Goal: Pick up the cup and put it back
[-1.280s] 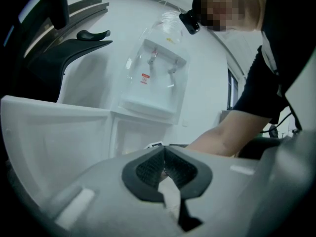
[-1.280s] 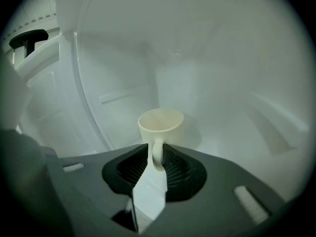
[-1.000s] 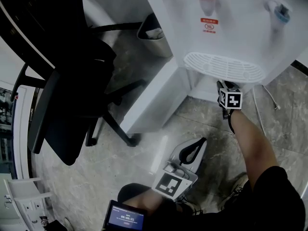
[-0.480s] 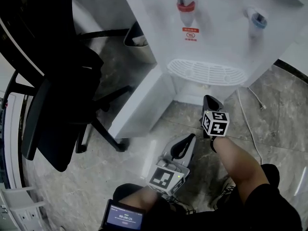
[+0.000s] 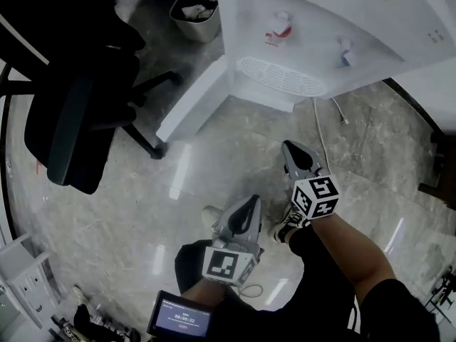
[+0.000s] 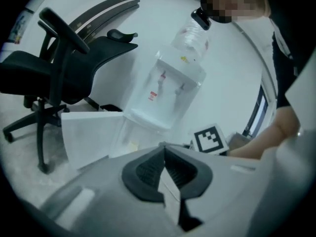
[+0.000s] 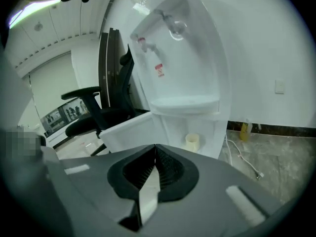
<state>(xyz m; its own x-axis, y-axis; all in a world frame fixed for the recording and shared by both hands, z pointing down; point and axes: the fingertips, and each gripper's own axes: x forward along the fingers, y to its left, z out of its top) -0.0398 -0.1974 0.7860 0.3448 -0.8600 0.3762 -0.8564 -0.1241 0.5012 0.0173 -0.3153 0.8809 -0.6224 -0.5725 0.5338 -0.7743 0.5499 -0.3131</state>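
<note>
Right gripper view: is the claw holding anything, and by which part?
Nothing is held. The right claw has just closed its jaws together, empty. The cup stands apart, in the water dispenser lower compartment.

Two grey tools, left tool (image 5: 250,200) and right tool (image 5: 288,147), each narrow at the tip like a beak. Smooth grey shells with a small pale slot on each side. Inside, black pads (image 6: 145,171) with fine ribs, set in a black ring. At the back of each, a white cube with black square marks: left cube (image 5: 226,263), right cube (image 5: 315,195). Bare arms behind the cubes. Black top with a short sleeve (image 5: 388,308). Dark-and-white laced shoe (image 5: 287,228), pale shoe (image 5: 209,217).
</note>
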